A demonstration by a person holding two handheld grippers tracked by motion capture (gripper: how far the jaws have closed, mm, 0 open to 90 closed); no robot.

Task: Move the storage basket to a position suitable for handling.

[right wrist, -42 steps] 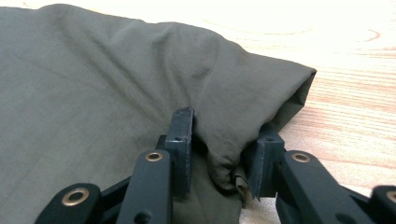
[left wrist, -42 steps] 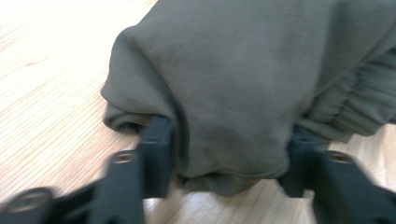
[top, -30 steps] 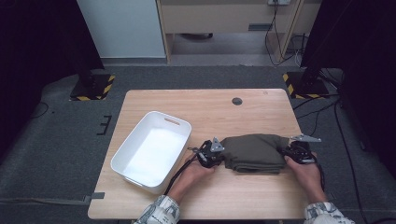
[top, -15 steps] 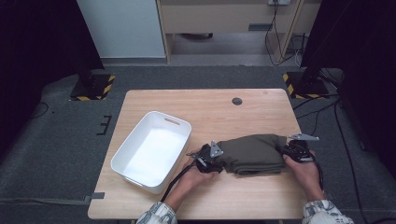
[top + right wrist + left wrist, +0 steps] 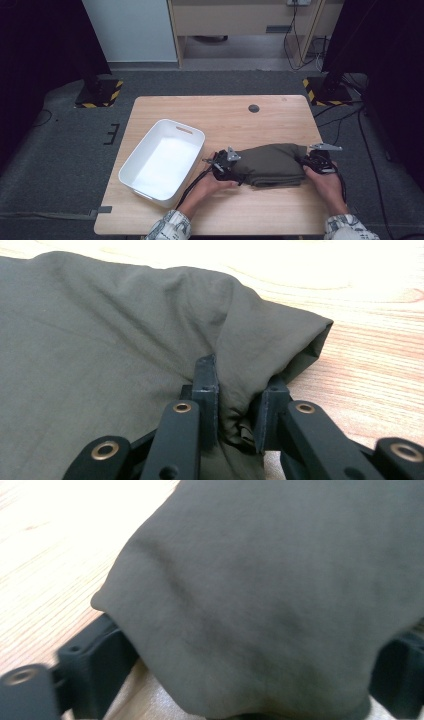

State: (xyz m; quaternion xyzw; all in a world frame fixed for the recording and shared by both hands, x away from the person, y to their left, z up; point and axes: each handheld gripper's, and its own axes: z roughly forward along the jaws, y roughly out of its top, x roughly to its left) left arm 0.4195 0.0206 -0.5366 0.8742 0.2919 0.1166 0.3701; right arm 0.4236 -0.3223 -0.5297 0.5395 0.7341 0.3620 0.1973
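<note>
Since a second ago my left gripper [image 5: 226,165] has slid a little along the near-left end of the folded olive-green cloth garment [image 5: 272,164], and its jaws have just been opening: in the earlier high views they were pinched on that end, and now they stand wide apart. In the left gripper view the cloth [image 5: 280,600] bulges down between the two black jaws, which sit far out at the lower left and lower right, and I see no pad pressing on it. The fabric lies loosely draped between them.

My right gripper [image 5: 239,405] has not shifted. Its jaws are drawn close together on a bunched pleat at the right end of the garment; in the right gripper view a wrinkled fold is squeezed between the two pads, so that end is clamped. My right hand [image 5: 325,182] wraps the gripper body at the table's right side, and my left hand [image 5: 210,182] holds the other one near the middle of the near edge.

The garment lies flat on the pale wooden table [image 5: 225,115], folded into a thick oblong on the right half, between my two grippers. To its left stands a white rectangular plastic tub [image 5: 192,137], just beside the left gripper and apart from the cloth. A small dark round disc [image 5: 254,108] sits on the far part of the table, well apart from everything.
</note>
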